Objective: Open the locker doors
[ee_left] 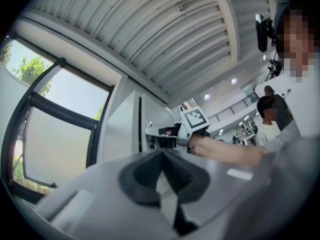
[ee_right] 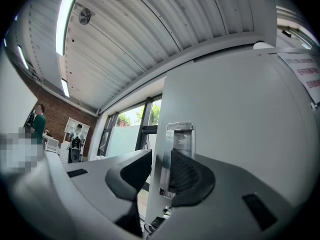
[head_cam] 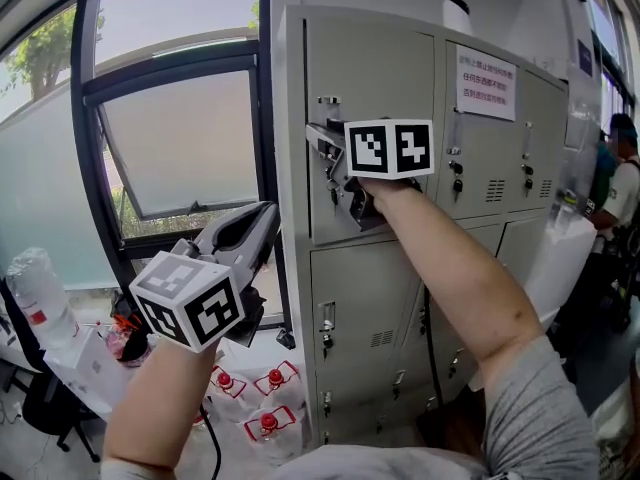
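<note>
Straddling the handle (ee_right: 180,136) at the edge of the top-left door (ee_right: 240,109): right gripper (ee_right: 161,154), jaws at middling width, one pad against the chrome, the other seemingly a sliver clear of the door edge; no firm pinch evident. Held low, well apart from the locker (head_cam: 295,118) and near the window (head_cam: 180,138): left gripper (ee_left: 162,153), jaws together, nothing between. Beyond: further upper doors and lower doors (head_cam: 365,308), all flush with their frames as far as visible; notice (head_cam: 486,83) taped to one upper door; bottles (head_cam: 265,398) on the floor beside. Progress, by judgement: barely begun, with the first door reached, perhaps just cracked though not certain, and none swung open. Outstanding: pulling this door wide, then repeating at every other.
</note>
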